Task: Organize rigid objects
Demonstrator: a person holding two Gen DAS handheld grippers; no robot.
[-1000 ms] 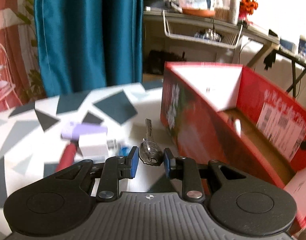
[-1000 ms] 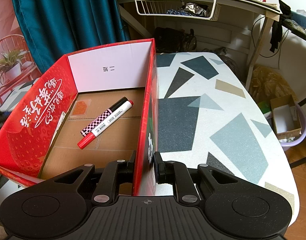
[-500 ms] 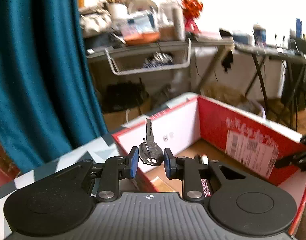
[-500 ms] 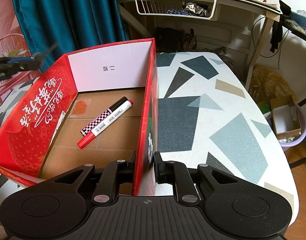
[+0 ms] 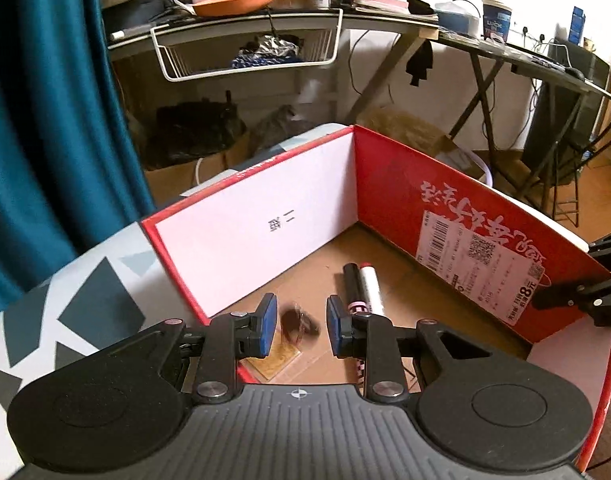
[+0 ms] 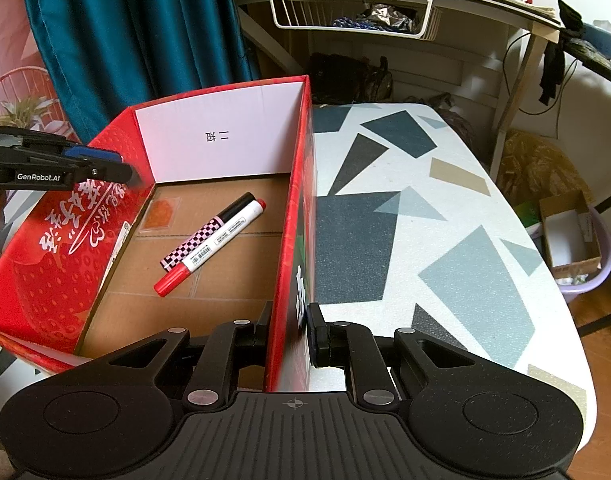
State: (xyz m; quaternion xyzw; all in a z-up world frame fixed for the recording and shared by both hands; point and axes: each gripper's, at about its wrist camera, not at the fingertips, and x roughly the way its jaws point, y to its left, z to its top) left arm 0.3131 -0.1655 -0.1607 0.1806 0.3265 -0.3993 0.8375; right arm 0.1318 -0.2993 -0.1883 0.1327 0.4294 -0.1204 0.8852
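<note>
A: Left wrist view. Your left hand-held gripper (image 5: 298, 330) hangs above the red box (image 5: 445, 200), its blue pads spread apart with nothing between them. The dark blurred shape in the gap is the key (image 5: 299, 324); it touches neither pad, and whether it lies on the cardboard floor or is in the air cannot be told. Just right of it lie two markers (image 5: 363, 288), side by side on the box floor.

B: Right wrist view. Your right hand-held gripper (image 6: 291, 332) is closed on the box's near side wall, one finger inside and one outside. The box stands on the patterned table (image 6: 425, 220). Inside, the checkered marker (image 6: 207, 232) and the white marker with red cap (image 6: 213, 244) touch along their length, lying diagonally. An orange patch (image 6: 161, 212) sits flat in the far left corner of the floor.

A: Your left hand-held gripper also shows there, at the box's left wall.
</note>
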